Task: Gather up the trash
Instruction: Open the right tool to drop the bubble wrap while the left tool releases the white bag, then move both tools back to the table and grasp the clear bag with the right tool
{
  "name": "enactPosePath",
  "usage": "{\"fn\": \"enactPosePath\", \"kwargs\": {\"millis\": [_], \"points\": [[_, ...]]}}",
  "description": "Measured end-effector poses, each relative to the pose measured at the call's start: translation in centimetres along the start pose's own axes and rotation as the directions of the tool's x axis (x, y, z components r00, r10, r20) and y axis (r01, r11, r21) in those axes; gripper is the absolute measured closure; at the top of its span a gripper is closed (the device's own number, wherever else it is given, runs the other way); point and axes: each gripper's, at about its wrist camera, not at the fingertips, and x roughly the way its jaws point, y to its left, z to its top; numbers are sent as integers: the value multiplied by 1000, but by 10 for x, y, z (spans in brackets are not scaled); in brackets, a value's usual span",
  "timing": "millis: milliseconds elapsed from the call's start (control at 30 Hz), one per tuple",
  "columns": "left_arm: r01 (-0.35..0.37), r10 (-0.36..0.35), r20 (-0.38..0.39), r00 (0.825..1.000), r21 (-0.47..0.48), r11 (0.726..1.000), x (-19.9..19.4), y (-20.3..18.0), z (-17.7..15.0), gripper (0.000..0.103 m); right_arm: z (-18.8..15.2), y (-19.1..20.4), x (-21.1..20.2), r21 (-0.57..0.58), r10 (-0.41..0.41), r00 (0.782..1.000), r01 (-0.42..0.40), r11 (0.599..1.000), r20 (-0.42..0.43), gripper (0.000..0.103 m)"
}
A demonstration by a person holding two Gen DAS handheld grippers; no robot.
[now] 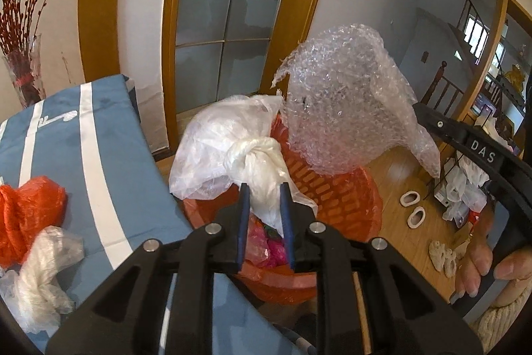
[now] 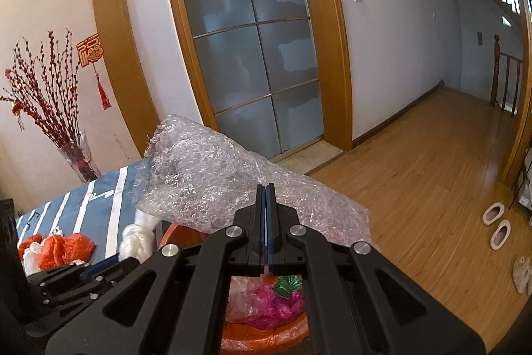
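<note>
We are holding our left tool [image 1: 265, 188] part-way open, its blue pads on either side of the knot of a white plastic bag [image 1: 232, 148], lightly gripping it. The bag is hanging over the rim of the orange bin [image 1: 335, 192], just beside the blue striped bed [image 1: 99, 135]. Our right tool [image 2: 267, 188] is pinching its pads tight on a sheet of bubble wrap [image 2: 212, 182], which is hanging above the bin. Pink and green wrappers [image 2: 276, 298] are lying inside the bin. An orange bag [image 1: 26, 208] and a crumpled clear bag [image 1: 43, 275] are lying on the bed.
</note>
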Motion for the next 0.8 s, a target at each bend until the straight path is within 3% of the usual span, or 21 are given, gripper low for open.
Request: {"fn": "enactPosePath", "kwargs": {"millis": [133, 200, 233, 467, 800], "points": [[-15, 14, -17, 1000, -6, 1000, 7, 5, -3, 71, -5, -3, 4, 9, 0, 1000, 0, 1000, -23, 94], [-30, 30, -23, 999, -10, 999, 7, 11, -5, 67, -7, -5, 3, 12, -7, 1000, 7, 1000, -21, 64], [-37, 37, -26, 999, -13, 999, 7, 14, -6, 66, -8, -6, 0, 11, -14, 1000, 14, 1000, -12, 59], [-99, 99, -16, 995, -45, 994, -10, 39, -14, 54, -6, -8, -7, 10, -39, 999, 39, 999, -4, 53], [-185, 186, 11, 982, -77, 980, -51, 75, -30, 47, -11, 18, -17, -37, -11, 1000, 10, 999, -10, 53]]}}
